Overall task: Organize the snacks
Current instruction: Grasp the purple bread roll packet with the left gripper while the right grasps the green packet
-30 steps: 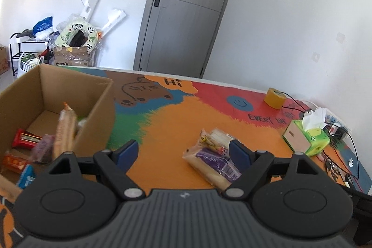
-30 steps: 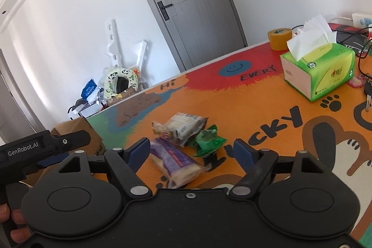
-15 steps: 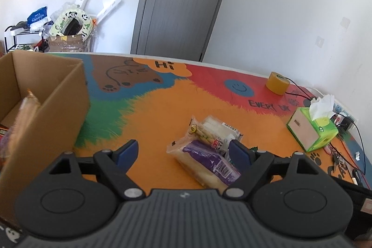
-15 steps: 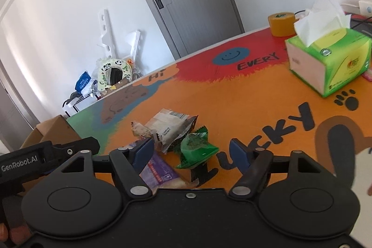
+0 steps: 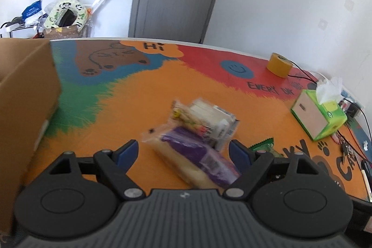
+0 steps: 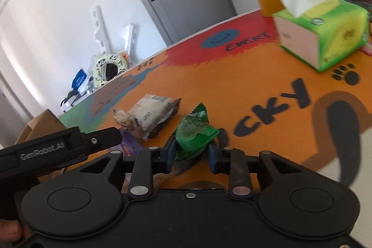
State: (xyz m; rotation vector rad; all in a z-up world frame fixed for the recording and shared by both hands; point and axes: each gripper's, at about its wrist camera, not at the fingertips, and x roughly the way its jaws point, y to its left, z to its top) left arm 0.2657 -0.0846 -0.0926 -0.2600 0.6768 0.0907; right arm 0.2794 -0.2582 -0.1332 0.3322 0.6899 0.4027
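Green snack packet point(image 6: 194, 135) at lower centre sits pinched in my right tongs point(image 6: 191, 152), left tongs point(image 5: 183, 152) spread over the purple pack point(image 5: 197, 155); next, I judge, carry it to the cardboard box point(image 5: 25, 94).

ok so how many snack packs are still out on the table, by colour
purple pack: 1
pale see-through pack: 1
green pack, between the right gripper fingers: 1
total: 3
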